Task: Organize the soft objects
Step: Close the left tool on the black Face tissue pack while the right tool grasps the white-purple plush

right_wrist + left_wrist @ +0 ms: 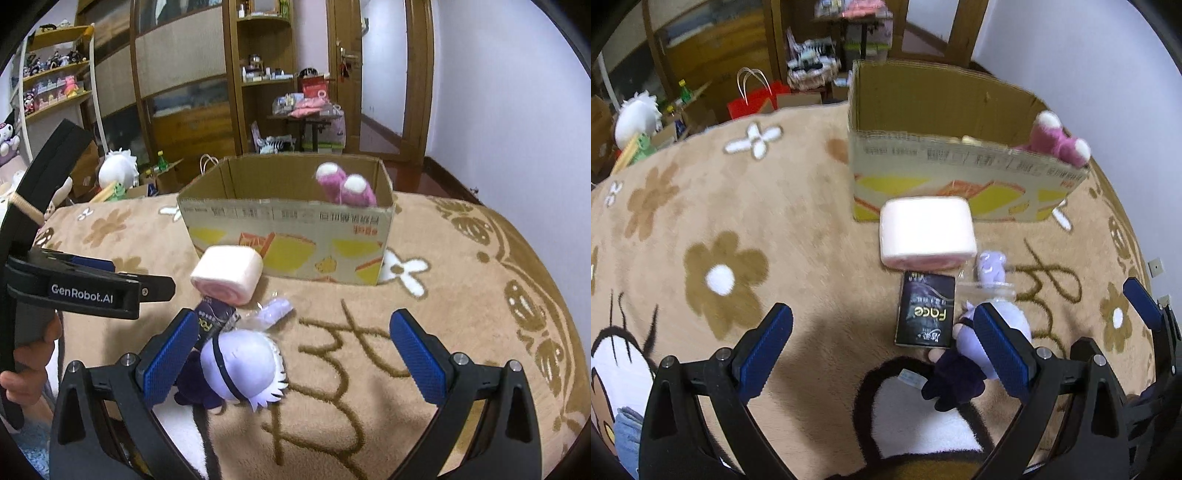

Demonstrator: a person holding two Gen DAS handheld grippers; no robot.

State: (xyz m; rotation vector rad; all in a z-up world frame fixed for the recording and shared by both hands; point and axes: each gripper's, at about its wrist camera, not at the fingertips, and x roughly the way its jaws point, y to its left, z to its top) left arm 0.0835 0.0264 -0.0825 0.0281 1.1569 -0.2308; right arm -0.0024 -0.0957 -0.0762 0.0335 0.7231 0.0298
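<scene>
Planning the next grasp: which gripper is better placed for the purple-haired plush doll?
Right, probably. The right gripper is open with the plush doll lying just ahead of its fingers, nearer the left one. The left gripper is open too, but the doll sits off by its right finger.

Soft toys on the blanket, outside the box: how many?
2: a purple doll nearest the grippers, and a small lilac toy in a clear wrapper just beyond it. Others may be hidden.

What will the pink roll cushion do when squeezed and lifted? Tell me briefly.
The pink roll cushion looks plush, so it would probably squash between the fingers and feel light. Lying on its flat side on the blanket, it seems unlikely to roll. Its fuzzy cover probably grips well.
</scene>
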